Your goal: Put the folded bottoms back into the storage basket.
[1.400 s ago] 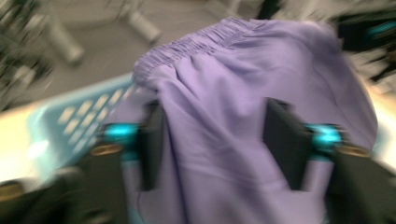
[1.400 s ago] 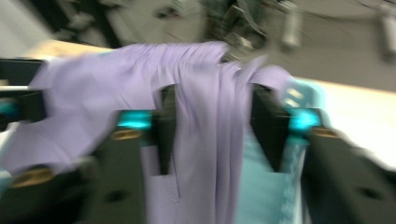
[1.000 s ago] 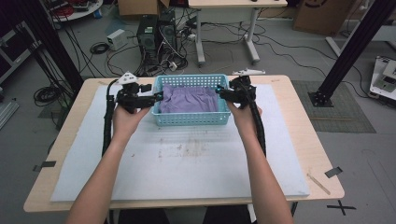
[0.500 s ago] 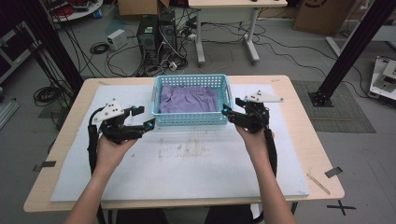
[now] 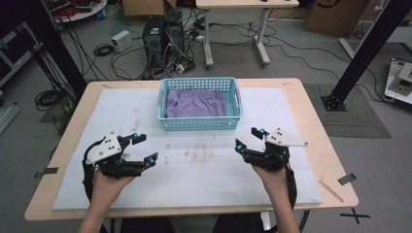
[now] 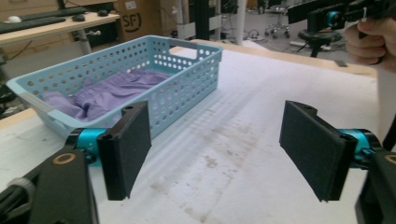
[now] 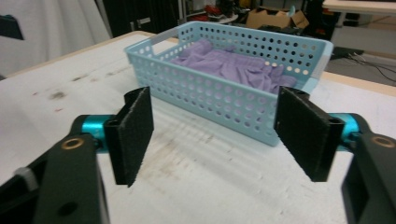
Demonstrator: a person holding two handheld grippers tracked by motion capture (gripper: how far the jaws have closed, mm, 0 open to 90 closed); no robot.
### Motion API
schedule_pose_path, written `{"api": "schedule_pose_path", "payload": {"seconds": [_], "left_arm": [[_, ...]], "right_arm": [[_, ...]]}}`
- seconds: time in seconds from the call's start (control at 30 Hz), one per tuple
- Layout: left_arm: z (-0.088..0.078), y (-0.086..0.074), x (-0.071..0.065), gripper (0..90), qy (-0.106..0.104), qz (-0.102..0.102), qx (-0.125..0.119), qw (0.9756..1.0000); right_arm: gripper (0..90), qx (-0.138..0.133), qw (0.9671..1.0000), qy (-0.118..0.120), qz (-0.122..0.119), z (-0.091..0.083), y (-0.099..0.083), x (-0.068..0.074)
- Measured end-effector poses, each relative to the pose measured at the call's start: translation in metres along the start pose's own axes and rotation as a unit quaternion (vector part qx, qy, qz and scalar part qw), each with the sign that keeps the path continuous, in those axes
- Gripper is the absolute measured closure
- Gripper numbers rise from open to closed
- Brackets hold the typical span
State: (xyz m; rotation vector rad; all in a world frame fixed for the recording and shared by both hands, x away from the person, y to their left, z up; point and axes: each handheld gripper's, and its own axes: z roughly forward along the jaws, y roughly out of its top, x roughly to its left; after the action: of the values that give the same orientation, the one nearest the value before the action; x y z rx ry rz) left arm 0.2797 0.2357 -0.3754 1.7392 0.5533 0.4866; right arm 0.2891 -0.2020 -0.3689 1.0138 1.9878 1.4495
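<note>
Two grippers sit low over the near half of the table, one on each side, both well apart from the light-blue perforated basket [image 5: 199, 104] that stands at the table's far middle on the white mat [image 5: 194, 170]. The left gripper [image 5: 142, 149] has its jaws spread wide with nothing but bare mat between them; they have just been opening. The right gripper [image 5: 248, 138] is the same: jaws wide, just opened further, empty. The basket rests flat and square to the table edge, which suggests it has been set down and let go, so that neither hand needs to bear it. A purple cloth [image 5: 197, 103] lies crumpled inside the basket, spread across most of its floor and below the rim, so it stays put without any grip. In the left gripper view the basket [image 6: 126, 84] lies ahead and to one side of the black pads [image 6: 128, 147]; in the right gripper view it [image 7: 233, 74] stands straight ahead, beyond the open pads [image 7: 135, 135]. Each hand seems drawn back to clear the basket's sides.
</note>
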Motion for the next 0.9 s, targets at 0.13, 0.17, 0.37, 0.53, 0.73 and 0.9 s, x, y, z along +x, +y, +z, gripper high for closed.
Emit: {"api": "schedule_pose_path", "payload": {"seconds": [0.13,0.17,0.37,0.53,0.73,0.9], "left_arm": [[-0.004,-0.007,-0.007,20.7,0.002,0.001,-0.007,1.0000],[-0.004,-0.008,-0.008,20.7,-0.002,0.001,-0.009,1.0000],[-0.005,-0.016,-0.015,20.7,-0.015,-0.009,-0.007,0.9998],[-0.009,-0.016,-0.016,20.7,-0.021,-0.015,-0.020,0.9995],[-0.011,-0.019,-0.018,20.7,-0.016,-0.003,-0.010,0.9998],[-0.011,-0.024,-0.015,20.8,-0.010,0.000,0.003,0.9999]], "right_arm": [[25.7,-0.013,0.9999,0.004,-0.010,-0.007,-0.010,0.009],[25.7,-0.013,0.9999,0.004,-0.010,-0.007,-0.010,0.009],[21.3,-0.009,0.9996,0.022,-0.015,-0.010,-0.021,0.010],[21.1,-0.006,0.9994,0.029,-0.020,-0.014,-0.029,0.008],[20.8,-0.004,0.9994,0.020,-0.027,-0.017,-0.030,0.007],[20.9,-0.003,0.9995,0.017,-0.026,-0.019,-0.031,0.003]]}}
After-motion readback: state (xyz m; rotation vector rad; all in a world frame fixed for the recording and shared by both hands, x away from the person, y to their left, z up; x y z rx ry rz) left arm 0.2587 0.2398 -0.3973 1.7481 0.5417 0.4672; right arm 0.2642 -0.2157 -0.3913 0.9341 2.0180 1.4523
